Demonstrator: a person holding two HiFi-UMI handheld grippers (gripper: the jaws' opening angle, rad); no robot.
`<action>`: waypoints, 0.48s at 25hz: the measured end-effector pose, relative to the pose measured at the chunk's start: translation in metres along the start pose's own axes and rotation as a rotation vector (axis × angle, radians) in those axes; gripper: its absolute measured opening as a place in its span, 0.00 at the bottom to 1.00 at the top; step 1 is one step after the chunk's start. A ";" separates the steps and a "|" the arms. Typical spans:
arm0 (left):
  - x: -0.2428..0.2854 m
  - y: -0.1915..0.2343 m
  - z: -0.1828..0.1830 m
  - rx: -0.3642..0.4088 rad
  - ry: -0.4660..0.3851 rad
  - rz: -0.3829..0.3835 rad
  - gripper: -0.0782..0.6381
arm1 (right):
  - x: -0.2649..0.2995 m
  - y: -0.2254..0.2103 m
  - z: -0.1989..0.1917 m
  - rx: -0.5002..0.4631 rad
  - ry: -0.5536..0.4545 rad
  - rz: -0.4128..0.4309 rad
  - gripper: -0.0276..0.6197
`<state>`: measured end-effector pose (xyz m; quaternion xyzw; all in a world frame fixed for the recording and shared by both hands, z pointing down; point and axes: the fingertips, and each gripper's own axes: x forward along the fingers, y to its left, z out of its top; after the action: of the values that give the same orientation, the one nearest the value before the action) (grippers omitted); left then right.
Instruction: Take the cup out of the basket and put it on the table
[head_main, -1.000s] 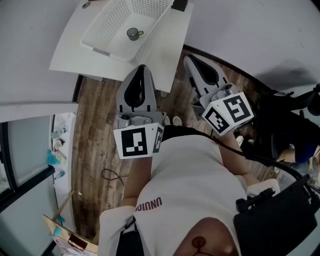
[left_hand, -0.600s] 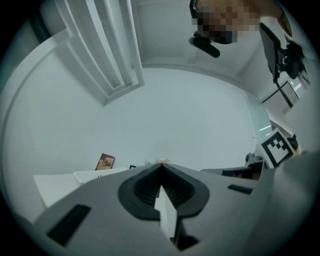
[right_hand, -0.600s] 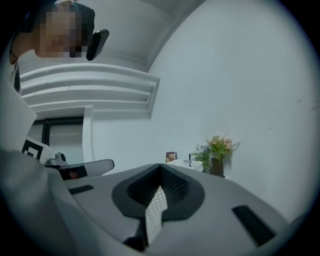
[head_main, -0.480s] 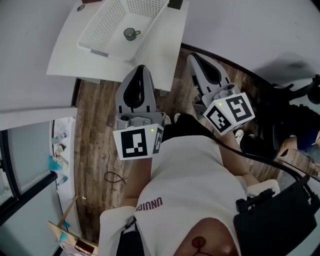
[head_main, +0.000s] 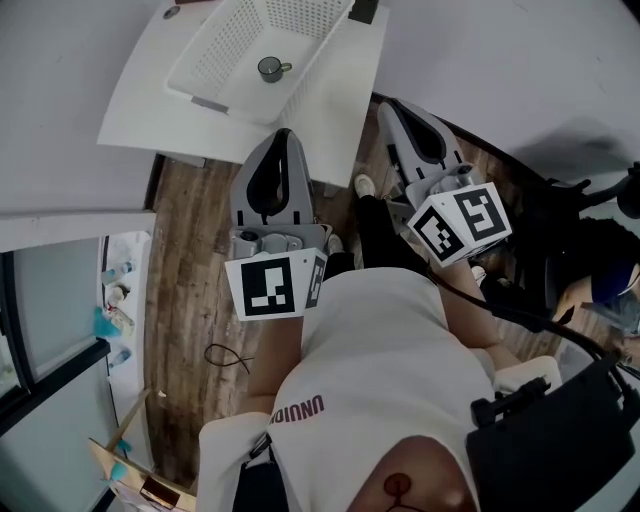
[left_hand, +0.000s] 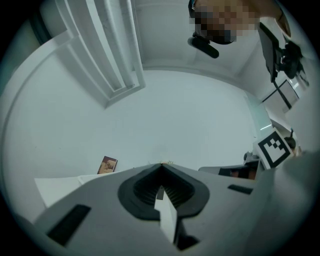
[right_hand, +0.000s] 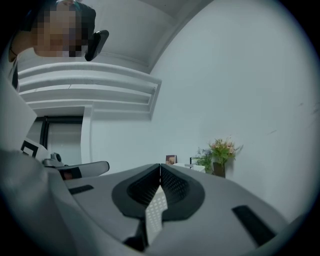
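Cup (head_main: 270, 68): small, dark, round, with a handle pointing to the right of the head view. We see it standing upright near the middle of the floor of the white perforated basket (head_main: 305, 75). The basket sits on the white bench (head_main: 135, 105). Left gripper (head_main: 283, 135): in the head view its tip lies at the bench's near edge, well apart from the cup, and its body is over the wood floor (head_main: 195, 230). In the left gripper view the jaws are clenched tip to tip with nothing between them. Right gripper (head_main: 390, 104): just off the bench's right side, clear of the basket. We read its jaws in the right gripper view as pressed together and empty.
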<state>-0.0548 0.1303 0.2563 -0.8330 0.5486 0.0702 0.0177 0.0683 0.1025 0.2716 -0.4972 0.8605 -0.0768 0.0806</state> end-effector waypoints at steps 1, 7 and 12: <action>0.001 0.002 -0.001 0.001 -0.003 0.012 0.13 | 0.003 -0.002 0.000 -0.001 -0.003 0.003 0.07; 0.019 0.018 0.000 0.009 -0.005 0.087 0.13 | 0.033 -0.017 0.006 -0.003 -0.002 0.037 0.07; 0.036 0.027 -0.004 0.008 0.010 0.164 0.13 | 0.067 -0.033 0.010 0.000 0.014 0.124 0.07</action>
<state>-0.0655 0.0858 0.2564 -0.7855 0.6153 0.0653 0.0124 0.0648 0.0273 0.2641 -0.4423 0.8902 -0.0750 0.0790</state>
